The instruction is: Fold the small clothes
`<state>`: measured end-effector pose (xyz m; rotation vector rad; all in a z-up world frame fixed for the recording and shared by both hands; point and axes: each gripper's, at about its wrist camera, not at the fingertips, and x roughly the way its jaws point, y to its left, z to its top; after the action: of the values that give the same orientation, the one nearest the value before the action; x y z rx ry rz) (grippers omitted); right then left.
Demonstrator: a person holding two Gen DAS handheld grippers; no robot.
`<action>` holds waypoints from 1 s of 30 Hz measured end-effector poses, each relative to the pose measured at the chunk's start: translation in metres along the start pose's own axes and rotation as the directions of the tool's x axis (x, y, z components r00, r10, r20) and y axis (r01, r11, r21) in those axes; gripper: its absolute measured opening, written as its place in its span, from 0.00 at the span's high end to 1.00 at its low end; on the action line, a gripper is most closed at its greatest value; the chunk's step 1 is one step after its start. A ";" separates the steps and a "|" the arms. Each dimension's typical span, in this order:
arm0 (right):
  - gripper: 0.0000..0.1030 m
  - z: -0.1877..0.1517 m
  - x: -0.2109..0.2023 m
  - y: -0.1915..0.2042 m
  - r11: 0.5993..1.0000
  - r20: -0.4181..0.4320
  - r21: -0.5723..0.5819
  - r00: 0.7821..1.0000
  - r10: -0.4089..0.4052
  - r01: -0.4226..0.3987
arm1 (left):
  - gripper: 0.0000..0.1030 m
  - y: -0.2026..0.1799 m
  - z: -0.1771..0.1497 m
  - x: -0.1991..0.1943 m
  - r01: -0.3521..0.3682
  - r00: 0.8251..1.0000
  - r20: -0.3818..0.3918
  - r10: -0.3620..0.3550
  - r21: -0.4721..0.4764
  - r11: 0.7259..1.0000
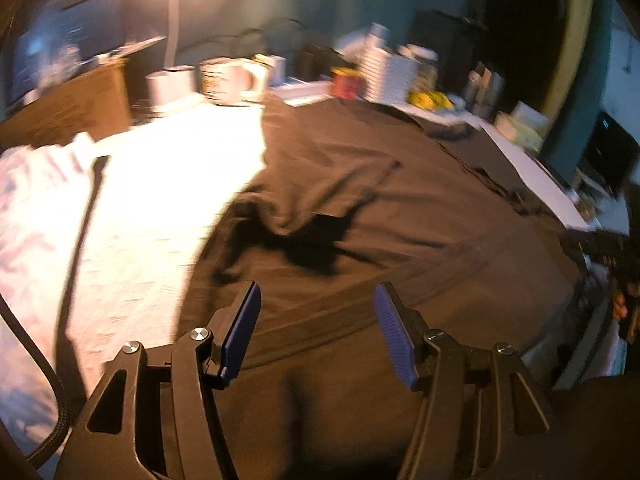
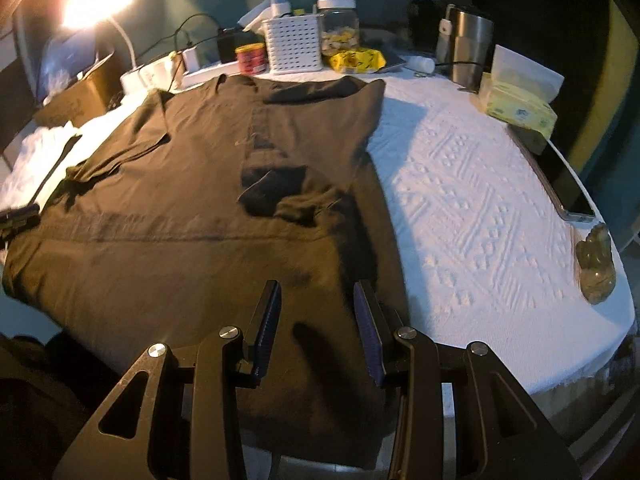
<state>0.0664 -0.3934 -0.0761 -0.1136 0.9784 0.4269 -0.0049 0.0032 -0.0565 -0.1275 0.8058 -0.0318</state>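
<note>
While the dark brown cotton T-shirt (image 2: 192, 216) lies flat on the white embossed tabletop (image 2: 480, 208), both grippers, left (image 1: 316, 328) and right (image 2: 318, 326), hover with jaws spread, empty. Looks like the pre-grasp step; next move calls for pinching the near hem to start a fold.

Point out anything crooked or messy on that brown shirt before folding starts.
The brown shirt isn't flat: one sleeve is bunched and wrinkled, and a rumpled fold sits mid-body. Its near hem hangs over the table edge.
</note>
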 end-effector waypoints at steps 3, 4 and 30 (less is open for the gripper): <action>0.61 -0.002 -0.004 0.006 0.999 0.019 -0.021 0.999 -0.026 0.027 | 0.42 0.018 -0.003 -0.007 -0.040 0.999 0.029 0.042 -0.039 0.998; 0.61 -0.003 -0.005 0.008 1.000 0.025 -0.024 1.000 -0.017 0.017 | 0.42 0.023 -0.004 -0.008 -0.061 0.998 0.032 0.063 -0.044 0.997; 0.95 0.014 0.024 0.020 0.999 0.063 -0.020 0.997 -0.040 0.041 | 0.42 0.070 -0.043 -0.010 -0.215 0.976 -0.061 0.211 -0.073 0.974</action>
<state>0.0802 -0.3638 -0.0858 -0.1388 0.9089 0.4015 -0.0444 0.0686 -0.0871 -0.1145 0.8704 0.2000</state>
